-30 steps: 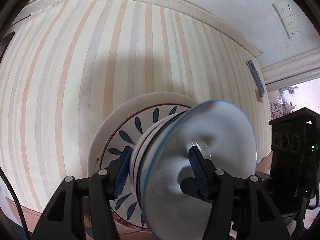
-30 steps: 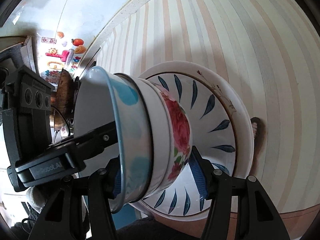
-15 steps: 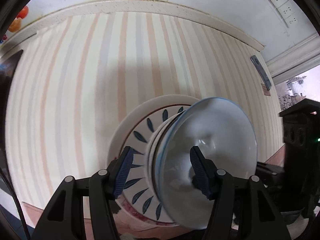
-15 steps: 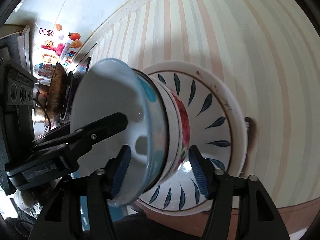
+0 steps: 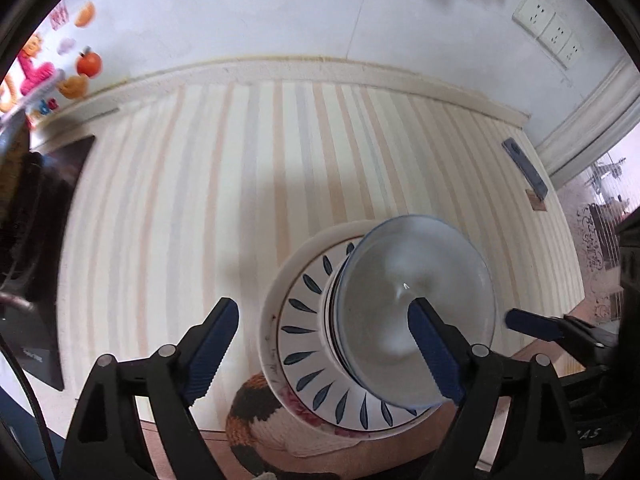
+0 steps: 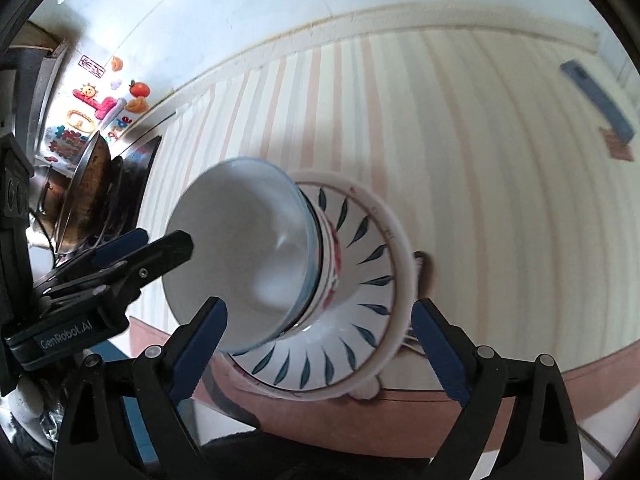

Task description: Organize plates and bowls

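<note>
A stack stands on the striped tablecloth (image 5: 240, 184) near its front edge. Its base is a white plate with blue leaf marks (image 5: 304, 332) (image 6: 360, 320). On the plate sits a rose-patterned bowl (image 6: 332, 264), and nested on top is a white bowl with a pale blue rim (image 5: 416, 312) (image 6: 240, 256). My left gripper (image 5: 324, 350) is open, its right finger in front of the top bowl and gripping nothing. My right gripper (image 6: 318, 352) is also open, with wide jaws in front of the stack. The left gripper (image 6: 120, 264) shows beside the bowl in the right wrist view.
A knitted orange, black and white mat (image 5: 252, 404) pokes out from under the plate. A dark cooktop (image 5: 44, 240) and a wok (image 6: 88, 192) stand at the left. A blue flat object (image 5: 524, 168) lies at the cloth's far right. The brown table edge (image 6: 400, 412) runs just below the stack.
Both grippers opened wider and drew back from the bowls. The stack now looks smaller and stays on the plate. More of the wall and cooktop has come into view.
</note>
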The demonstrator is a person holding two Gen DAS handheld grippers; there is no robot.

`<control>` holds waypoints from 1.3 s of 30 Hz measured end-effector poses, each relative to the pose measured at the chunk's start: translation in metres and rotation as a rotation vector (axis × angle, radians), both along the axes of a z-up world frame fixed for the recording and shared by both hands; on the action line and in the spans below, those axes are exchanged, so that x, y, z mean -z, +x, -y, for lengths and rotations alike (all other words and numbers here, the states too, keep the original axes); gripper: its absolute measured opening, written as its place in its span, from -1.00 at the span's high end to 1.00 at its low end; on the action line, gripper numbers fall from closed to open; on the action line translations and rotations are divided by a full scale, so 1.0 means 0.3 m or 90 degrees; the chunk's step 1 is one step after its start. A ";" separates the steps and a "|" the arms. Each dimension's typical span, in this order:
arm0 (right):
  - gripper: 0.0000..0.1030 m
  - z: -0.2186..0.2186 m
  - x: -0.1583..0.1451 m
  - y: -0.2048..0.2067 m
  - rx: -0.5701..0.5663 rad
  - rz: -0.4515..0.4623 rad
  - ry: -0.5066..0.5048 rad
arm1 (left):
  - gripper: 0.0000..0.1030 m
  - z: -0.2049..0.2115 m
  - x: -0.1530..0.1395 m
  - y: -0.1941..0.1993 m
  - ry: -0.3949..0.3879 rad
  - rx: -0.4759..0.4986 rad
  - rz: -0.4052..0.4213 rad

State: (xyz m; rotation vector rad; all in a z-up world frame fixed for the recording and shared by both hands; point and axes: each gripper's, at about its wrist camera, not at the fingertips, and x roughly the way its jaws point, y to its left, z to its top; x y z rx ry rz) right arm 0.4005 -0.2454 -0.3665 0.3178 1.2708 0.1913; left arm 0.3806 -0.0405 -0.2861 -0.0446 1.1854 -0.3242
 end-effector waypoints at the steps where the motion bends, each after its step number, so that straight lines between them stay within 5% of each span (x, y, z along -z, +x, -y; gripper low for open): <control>1: -0.86 0.004 -0.026 -0.016 0.006 0.011 -0.014 | -0.68 -0.002 -0.013 -0.009 0.002 -0.002 0.008; 6: -0.89 0.012 -0.142 -0.091 0.019 0.058 -0.059 | -0.69 -0.009 -0.082 -0.070 0.048 -0.023 0.059; 9: -0.90 0.012 -0.218 -0.144 0.019 0.081 -0.073 | -0.91 -0.018 -0.130 -0.112 0.042 -0.042 0.078; 23: -0.92 -0.014 -0.548 -0.492 -0.001 0.210 -0.105 | -0.92 -0.093 -0.449 -0.472 0.058 -0.134 0.214; 39: -0.93 -0.075 -0.813 -1.024 0.024 0.302 -0.105 | -0.91 -0.183 -0.642 -0.939 0.061 -0.180 0.290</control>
